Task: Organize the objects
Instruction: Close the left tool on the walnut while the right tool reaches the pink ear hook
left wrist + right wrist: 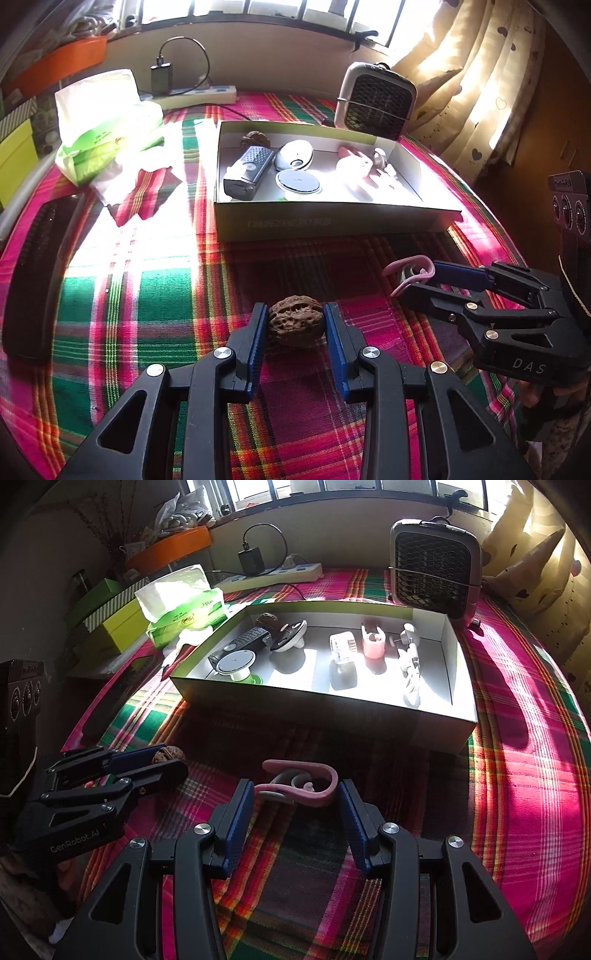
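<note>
A brown walnut (295, 319) lies on the plaid cloth between the pads of my left gripper (295, 320); the pads touch or nearly touch its sides. It also shows in the right wrist view (168, 756). A pink clip-like object (300, 782) lies on the cloth between the open fingers of my right gripper (295, 794), with gaps on both sides. It also shows in the left wrist view (410, 271), at the right gripper's tips (419, 282). An open white box (332, 716) behind them holds several small items.
A small grey fan heater (436, 566) stands behind the box at the right. A green tissue pack (107, 129), a power strip with charger (195, 92) and a black keyboard-like slab (33, 277) are at the left. Curtains hang at the right.
</note>
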### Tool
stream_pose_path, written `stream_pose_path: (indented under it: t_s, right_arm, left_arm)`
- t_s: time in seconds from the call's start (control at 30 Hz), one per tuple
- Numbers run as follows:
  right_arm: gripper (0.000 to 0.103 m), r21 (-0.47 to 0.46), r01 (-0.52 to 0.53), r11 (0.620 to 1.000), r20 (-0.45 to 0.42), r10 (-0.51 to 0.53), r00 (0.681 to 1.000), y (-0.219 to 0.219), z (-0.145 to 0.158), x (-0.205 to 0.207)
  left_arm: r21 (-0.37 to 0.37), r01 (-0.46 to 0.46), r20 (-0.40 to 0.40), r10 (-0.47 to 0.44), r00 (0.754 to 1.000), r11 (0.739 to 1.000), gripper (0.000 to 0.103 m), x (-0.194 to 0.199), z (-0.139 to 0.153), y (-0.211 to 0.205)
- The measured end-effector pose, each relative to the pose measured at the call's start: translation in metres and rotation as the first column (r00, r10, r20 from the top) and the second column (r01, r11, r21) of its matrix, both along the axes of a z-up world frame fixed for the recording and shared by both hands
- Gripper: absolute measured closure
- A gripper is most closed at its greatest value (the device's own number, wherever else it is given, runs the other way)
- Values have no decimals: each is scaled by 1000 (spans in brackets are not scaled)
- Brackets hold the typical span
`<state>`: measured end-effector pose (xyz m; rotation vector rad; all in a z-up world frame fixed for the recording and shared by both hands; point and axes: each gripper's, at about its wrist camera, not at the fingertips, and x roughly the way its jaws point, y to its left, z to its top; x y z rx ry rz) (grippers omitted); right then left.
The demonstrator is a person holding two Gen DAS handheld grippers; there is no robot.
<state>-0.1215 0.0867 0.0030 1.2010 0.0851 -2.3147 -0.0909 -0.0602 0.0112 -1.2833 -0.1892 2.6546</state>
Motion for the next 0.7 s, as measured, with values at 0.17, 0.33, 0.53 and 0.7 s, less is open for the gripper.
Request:
stream_pose_path:
  t_s: [0.17,0.33,0.53,0.7]
  right_arm:
    - [55,-16,-45,999,17,45,999,-7,-1,7]
    - [55,-22,-105,994,27,105,994,-15,-3,15]
    - [55,31,-63,997,-16,64,998,-5,-2,9]
    - [55,53,-63,997,-23,64,998,-7,-5,2]
  left_arm:
    - [7,-5,-1,5,1000,1000,74,1,0,-3]
    - [4,-20,1,20,1000,1000,74,1,0,-8]
    - [10,-23,2,23,1000,1000,74,1,-1,-11]
    - [8,-25,0,25,1000,1000,74,0,-1,-10]
